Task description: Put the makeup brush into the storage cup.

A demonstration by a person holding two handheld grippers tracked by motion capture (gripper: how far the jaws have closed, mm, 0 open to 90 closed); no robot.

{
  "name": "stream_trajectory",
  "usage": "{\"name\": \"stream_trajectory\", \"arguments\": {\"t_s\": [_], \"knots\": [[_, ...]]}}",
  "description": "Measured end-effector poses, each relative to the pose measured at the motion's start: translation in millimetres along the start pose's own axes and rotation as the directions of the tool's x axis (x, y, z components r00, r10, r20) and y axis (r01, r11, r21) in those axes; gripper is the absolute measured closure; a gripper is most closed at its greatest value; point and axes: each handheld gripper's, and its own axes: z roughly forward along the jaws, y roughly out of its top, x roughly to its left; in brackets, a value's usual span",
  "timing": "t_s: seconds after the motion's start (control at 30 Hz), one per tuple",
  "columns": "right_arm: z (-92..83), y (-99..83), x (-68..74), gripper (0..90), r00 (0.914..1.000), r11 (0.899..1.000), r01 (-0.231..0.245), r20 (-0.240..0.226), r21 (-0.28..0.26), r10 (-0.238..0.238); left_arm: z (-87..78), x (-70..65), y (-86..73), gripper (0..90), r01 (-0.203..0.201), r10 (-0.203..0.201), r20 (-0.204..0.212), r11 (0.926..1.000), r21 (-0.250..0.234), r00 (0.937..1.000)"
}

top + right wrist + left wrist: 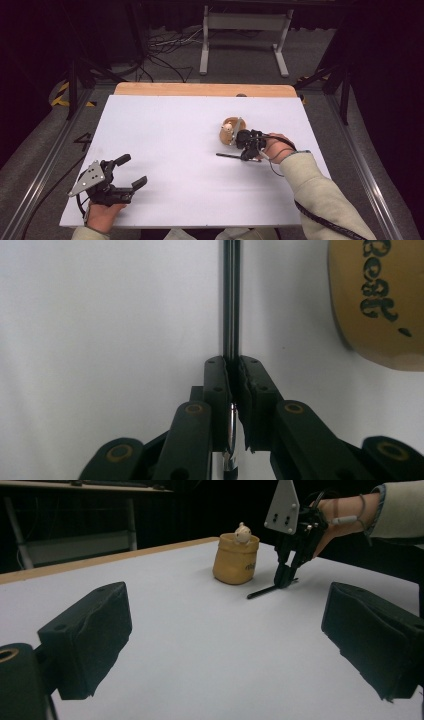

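Pinching black pen in right gripper jaws beside tan cup; left gripper jaws spread, open tabletop around.

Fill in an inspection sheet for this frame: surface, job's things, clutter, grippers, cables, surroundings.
Surface: white board on a wooden table, flat and bare apart from the job's things.
Job's things: black pen lying flat on the board; tan cup upright beside it, a small pale figure at its rim.
Clutter: nothing seen.
Grippers: right gripper pointing down, jaws shut on the pen; left gripper resting near the board's front left corner, jaws open, nothing between them.
Cables: one cable trails along the right sleeve; loose cables on the floor beyond the table.
Surroundings: dark room, white stand behind the table.
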Motion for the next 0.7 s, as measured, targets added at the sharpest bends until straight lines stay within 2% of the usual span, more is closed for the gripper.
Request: {"name": "stream_trajectory", "arguments": {"t_s": [0.1,0.23,0.4,0.57,0.63,0.7], "knots": [[-0.3,-0.2,0.2,83.5,1.0,1.0,0.005,-0.005,0.002,-0.005,0.0,0.7,0.7,6.7,0.001,-0.001,-0.005,1.0,0.004,1.0],[-1.6,-0.4,1.7,83.7,0.9999,1.0,0.015,-0.003,0.006,-0.015,1.6,0.1,2.1,6.2,-0.016,0.016,-0.006,0.9998,0.01,0.9998],[-10.3,-1.7,4.1,83.8,0.9997,1.0,0.023,0.013,-0.015,-0.023,6.1,-2.0,3.9,6.4,-0.028,0.028,-0.001,0.9994,0.019,0.9996],[-22.2,-0.6,9.7,83.8,0.9985,0.999,0.049,0.024,-0.019,-0.048,13.8,-7.1,10.1,8.5,-0.081,0.079,0.041,0.9957,0.045,0.996],[-27.0,0.4,12.2,83.8,0.9977,0.998,0.061,0.032,-0.021,-0.06,17.6,-9.7,12.5,8.5,-0.099,0.097,0.049,0.9944,0.038,0.9941],[-34.1,2.2,16.1,83.8,0.9966,0.997,0.073,0.04,-0.028,-0.072,21.1,-10.8,15.5,8.4,-0.099,0.095,0.074,0.9942,0.043,0.9927]]}}
